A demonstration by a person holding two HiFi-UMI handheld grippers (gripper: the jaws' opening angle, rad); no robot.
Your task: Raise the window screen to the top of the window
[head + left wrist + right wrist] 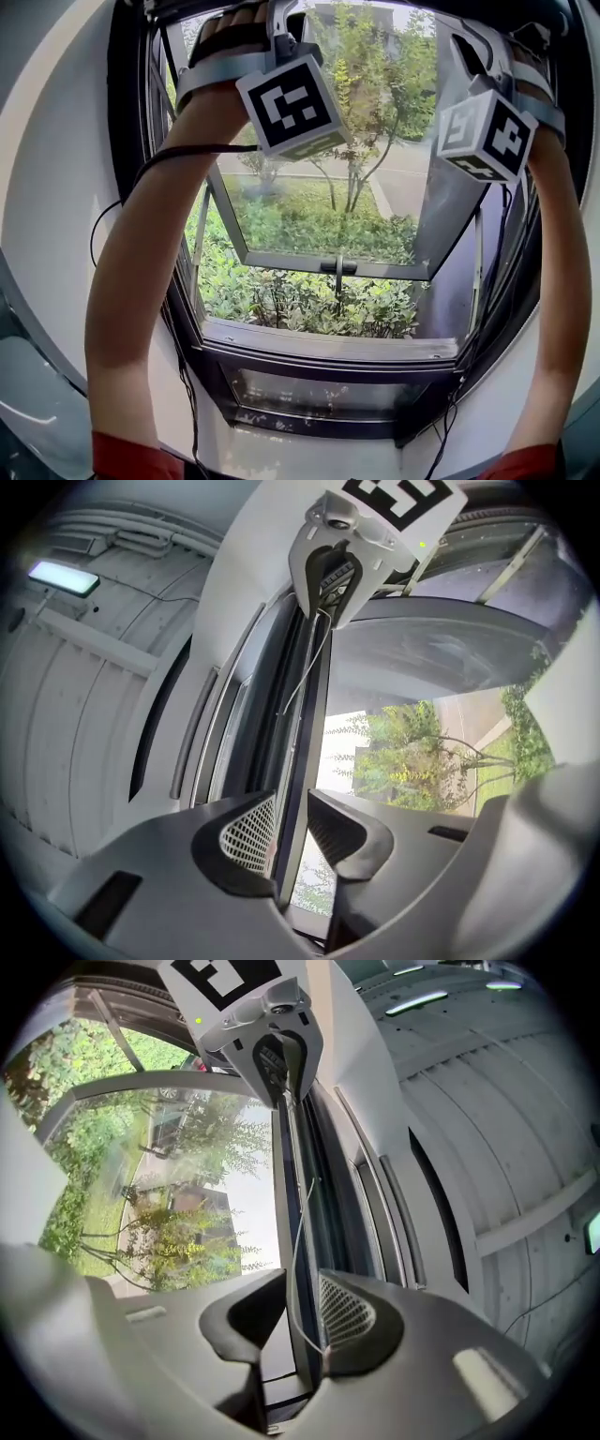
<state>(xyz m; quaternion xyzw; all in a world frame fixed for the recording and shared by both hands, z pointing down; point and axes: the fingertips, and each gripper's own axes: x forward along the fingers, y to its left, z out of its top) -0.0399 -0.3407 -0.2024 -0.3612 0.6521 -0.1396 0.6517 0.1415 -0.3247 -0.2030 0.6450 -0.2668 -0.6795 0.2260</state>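
Mesh pads (251, 832) flank a slim dark screen rail (303, 752).

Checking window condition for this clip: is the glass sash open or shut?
Open. In the head view the glass sash tilts outward, its bottom rail standing clear of the window frame, plants visible between.

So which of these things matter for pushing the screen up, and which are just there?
In the job: the left tongs and right tongs, both open around the dark screen bar; the window frame.

Just there: the swung-out glass pane, its handle, the shrubs outside, the ceiling light.
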